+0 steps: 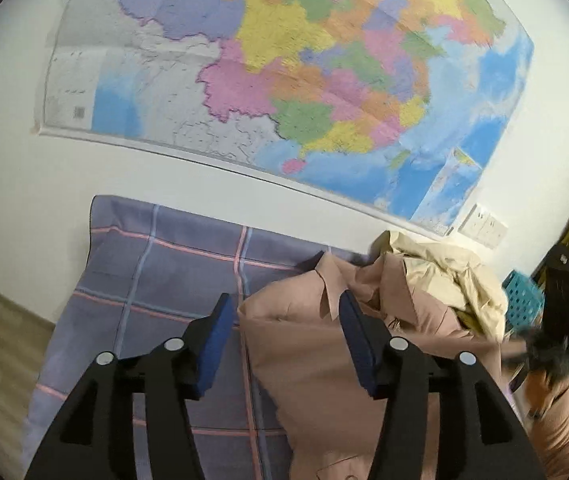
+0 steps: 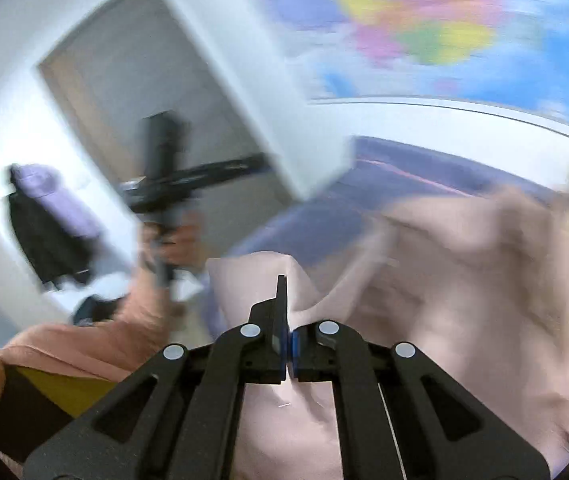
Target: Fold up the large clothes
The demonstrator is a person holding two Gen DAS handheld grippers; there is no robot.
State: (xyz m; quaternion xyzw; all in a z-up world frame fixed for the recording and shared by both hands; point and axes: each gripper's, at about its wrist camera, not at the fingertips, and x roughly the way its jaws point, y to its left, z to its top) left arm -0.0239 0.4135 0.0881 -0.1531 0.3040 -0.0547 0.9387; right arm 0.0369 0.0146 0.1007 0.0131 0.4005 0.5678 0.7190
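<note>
Pink collared shirt (image 1: 324, 360) on the plaid bed sheet (image 1: 172, 264), below the wall map (image 1: 284, 80).

Soft, light cloth, probably slack and easy to slip; best taken at a hem or shoulder seam. Left gripper (image 1: 284, 336) above the shirt near its collar, fingers wide apart, holding nothing. Right gripper (image 2: 287, 344) pinched together on a fold of the shirt. Cream garment (image 1: 444, 272) heaped beside the shirt.

Bright, even daylight; right view motion-blurred.
</note>
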